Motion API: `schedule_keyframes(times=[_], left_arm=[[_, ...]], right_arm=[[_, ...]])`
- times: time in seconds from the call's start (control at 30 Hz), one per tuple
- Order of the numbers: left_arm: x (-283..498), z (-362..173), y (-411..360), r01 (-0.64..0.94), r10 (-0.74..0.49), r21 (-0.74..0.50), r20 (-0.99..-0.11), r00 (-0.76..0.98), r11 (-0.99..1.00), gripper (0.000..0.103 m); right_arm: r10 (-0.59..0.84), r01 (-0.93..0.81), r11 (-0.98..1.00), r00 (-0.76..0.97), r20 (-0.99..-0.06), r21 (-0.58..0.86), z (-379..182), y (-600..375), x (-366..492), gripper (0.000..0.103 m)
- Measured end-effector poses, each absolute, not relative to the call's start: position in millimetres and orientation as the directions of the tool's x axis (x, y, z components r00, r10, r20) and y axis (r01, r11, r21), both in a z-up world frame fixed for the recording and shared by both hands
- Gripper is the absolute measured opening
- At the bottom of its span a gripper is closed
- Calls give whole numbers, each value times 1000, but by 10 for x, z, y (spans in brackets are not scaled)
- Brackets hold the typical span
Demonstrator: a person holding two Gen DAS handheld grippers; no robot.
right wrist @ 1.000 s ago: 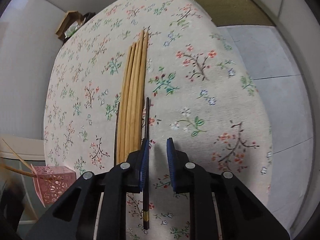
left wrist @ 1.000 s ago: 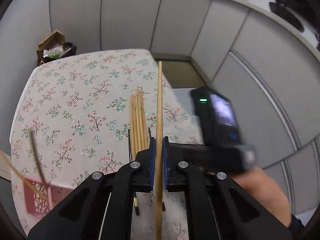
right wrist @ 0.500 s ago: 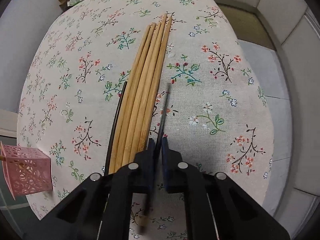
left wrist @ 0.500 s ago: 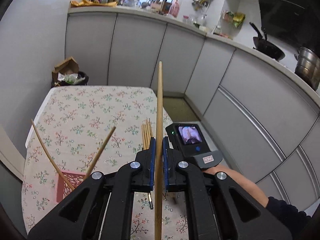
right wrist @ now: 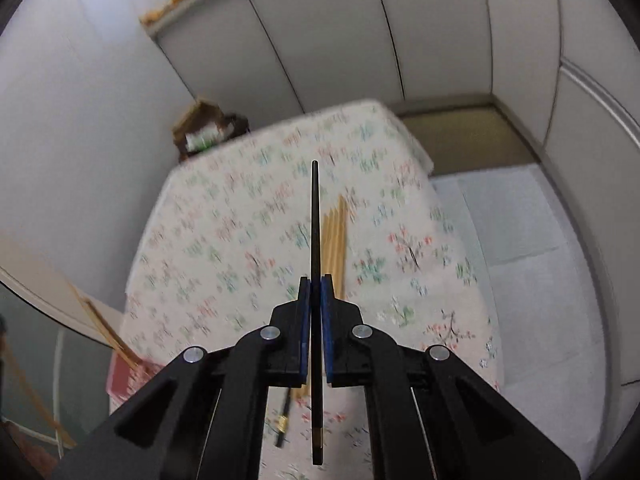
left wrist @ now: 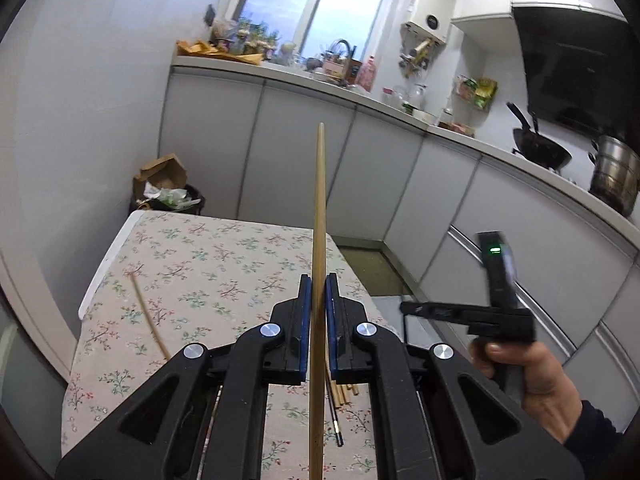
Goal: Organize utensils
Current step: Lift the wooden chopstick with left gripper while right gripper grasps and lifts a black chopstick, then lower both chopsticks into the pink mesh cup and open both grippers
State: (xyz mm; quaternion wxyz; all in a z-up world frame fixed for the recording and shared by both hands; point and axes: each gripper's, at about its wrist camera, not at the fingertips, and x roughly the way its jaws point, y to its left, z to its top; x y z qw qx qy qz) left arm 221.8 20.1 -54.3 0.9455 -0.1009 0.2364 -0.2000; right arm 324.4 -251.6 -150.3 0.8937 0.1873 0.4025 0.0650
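My left gripper [left wrist: 319, 286] is shut on a long wooden chopstick [left wrist: 319, 208] and holds it raised above the floral table [left wrist: 208, 264]. My right gripper [right wrist: 316, 286] is shut on a black chopstick [right wrist: 315, 220], lifted off the table. A bundle of wooden chopsticks [right wrist: 335, 232] lies on the cloth below it, with a second black chopstick [right wrist: 285, 420] beside them; their ends also show in the left wrist view [left wrist: 346, 394]. A pink perforated holder [right wrist: 128, 372] with a wooden chopstick [right wrist: 104, 330] leaning in it stands at the table's near left.
The right hand and its gripper body [left wrist: 500, 320] are at the right of the left wrist view. A thin wooden chopstick [left wrist: 148, 320] slants at the left of the table. A bin with a cardboard box [left wrist: 168, 192] stands behind the table. Grey cabinets [left wrist: 304, 160] line the back and right.
My right gripper closed on the black chopstick and lifted it off the table. My left gripper rose and tilted up with the wooden chopstick, so the pink holder left its view.
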Motion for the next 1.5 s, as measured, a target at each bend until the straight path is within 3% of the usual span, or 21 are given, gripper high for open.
schedule_keyframes(times=[0.27, 0.4, 0.83, 1.23, 1.3, 1.37, 1.5], left_arm=[[2294, -660, 629, 215, -317, -294, -361, 877, 931, 6], [2320, -744, 768, 172, -269, -296, -326, 906, 940, 6], [2429, -1102, 813, 113, -187, -252, -293, 938, 961, 7], [2542, -1247, 718, 131, -220, -206, -506, 834, 970, 7], [2545, -1208, 707, 145, -227, -195, -523, 822, 970, 14], [2544, -1147, 742, 150, -236, -202, -532, 813, 968, 41], [2491, -939, 939, 103, -227, -262, -503, 834, 960, 49]], right_arm=[[340, -169, 886, 869, -358, 432, -772, -2147, 2765, 5], [366, -229, 881, 885, -289, 414, -683, -1860, 2647, 5], [394, -291, 892, 876, -279, 345, -789, -1338, 2530, 5], [411, -303, 889, 858, -306, 344, -891, -1184, 2543, 6], [418, -301, 883, 854, -311, 360, -927, -1163, 2557, 6], [426, -297, 874, 850, -310, 385, -968, -1140, 2573, 6], [425, -291, 871, 850, -311, 395, -1035, -1022, 2605, 6]])
